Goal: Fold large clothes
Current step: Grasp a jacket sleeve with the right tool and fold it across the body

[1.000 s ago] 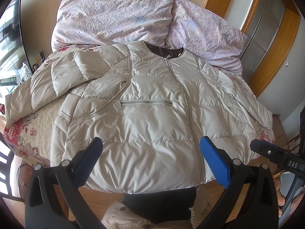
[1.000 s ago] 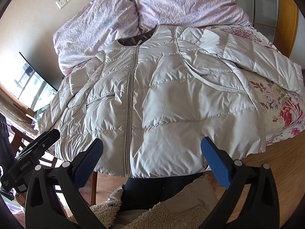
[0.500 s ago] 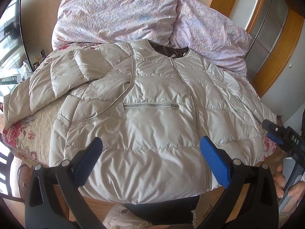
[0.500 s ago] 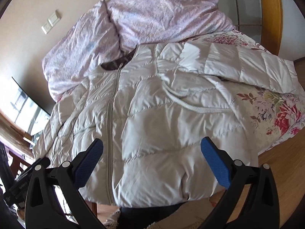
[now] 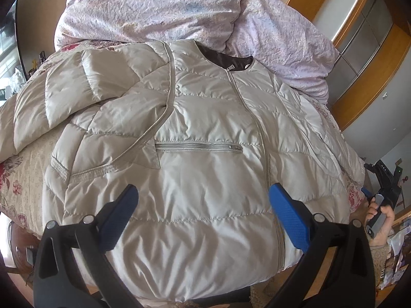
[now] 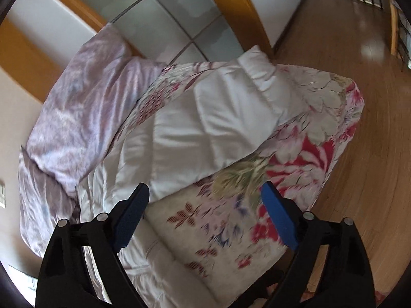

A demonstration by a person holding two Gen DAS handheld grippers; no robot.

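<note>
A cream quilted puffer jacket lies face up and zipped on the bed, collar toward the pillows, sleeves spread to both sides. My left gripper is open and empty, hovering over the jacket's lower front near the hem. My right gripper is open and empty, above the floral bedspread beside the jacket's right sleeve, which stretches toward the bed corner. The right gripper's body and the hand holding it show at the right edge of the left wrist view.
Two lilac pillows lie at the head of the bed. The floral bedspread hangs over the bed corner. Wooden floor lies to the right of the bed. A wood-framed glass door stands at the far right.
My right gripper has swung right, from facing the jacket's front to the right sleeve and bed corner. My left gripper has moved closer over the jacket's lower front. Both stay open.
</note>
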